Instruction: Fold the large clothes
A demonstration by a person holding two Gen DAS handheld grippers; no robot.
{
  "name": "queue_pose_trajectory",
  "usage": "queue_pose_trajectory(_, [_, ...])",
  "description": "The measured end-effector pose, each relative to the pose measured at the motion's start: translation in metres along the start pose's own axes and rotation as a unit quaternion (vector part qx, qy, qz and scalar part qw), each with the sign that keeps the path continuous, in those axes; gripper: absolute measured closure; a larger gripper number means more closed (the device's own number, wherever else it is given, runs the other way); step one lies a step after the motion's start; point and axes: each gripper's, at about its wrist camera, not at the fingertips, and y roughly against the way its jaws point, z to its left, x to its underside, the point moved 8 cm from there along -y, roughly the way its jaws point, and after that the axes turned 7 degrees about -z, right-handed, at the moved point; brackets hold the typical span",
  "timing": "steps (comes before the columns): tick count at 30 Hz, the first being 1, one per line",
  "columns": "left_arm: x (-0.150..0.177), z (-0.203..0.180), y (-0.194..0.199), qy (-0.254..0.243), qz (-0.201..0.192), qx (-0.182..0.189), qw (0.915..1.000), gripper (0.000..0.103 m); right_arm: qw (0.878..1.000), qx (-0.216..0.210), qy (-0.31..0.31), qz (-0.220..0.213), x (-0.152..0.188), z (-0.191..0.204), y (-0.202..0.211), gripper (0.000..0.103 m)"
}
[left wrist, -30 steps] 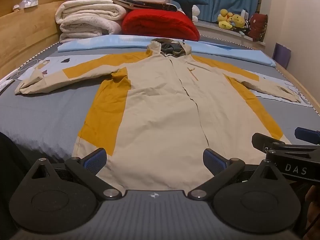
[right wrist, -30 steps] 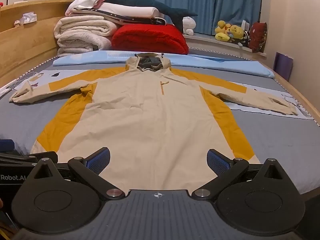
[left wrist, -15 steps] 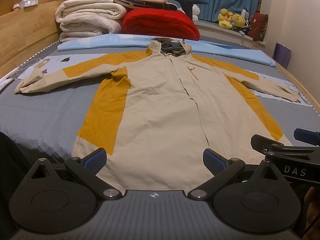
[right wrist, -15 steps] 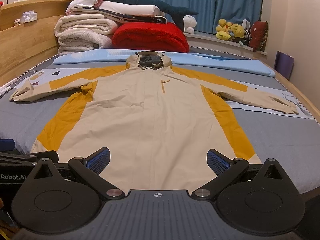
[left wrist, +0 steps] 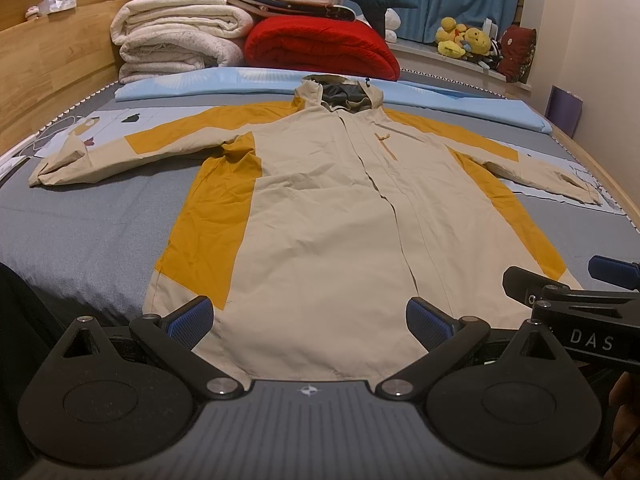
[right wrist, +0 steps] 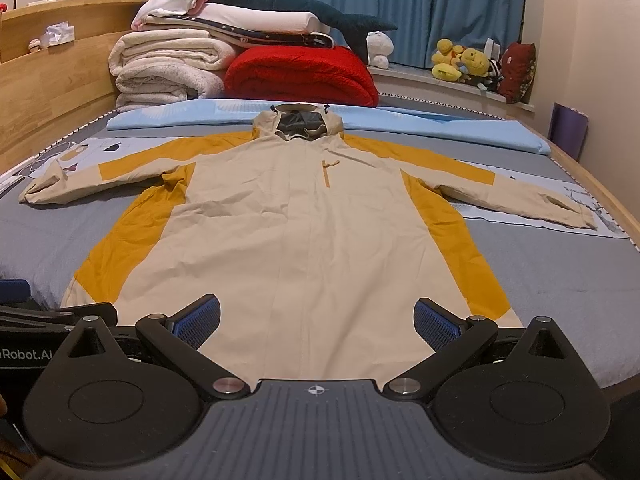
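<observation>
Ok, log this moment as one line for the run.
stage: pre-fold | jacket: flat on bed, sleeves out | left gripper: open, at hem | right gripper: open, at hem

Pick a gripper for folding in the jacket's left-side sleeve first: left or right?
Left, probably. The left gripper sits open at the hem on that side of the jacket; the outstretched sleeve lies on its side. The right gripper, also open, would have to cross over.

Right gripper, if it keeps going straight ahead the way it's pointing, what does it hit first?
Probably the jacket: the open right gripper points along its front from the hem end, toward the hood. Height above the cloth is unclear, so it might skim over.
</observation>
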Motion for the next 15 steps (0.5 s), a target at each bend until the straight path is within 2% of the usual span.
queue_pose_trajectory(15, [-0.0012, 0.0005, 0.0003, 0.0, 0.0, 0.001, 1.0, 0.001, 1.0, -0.002, -0.003, -0.002, -0.0002, -0.0001, -0.0005, 0.001])
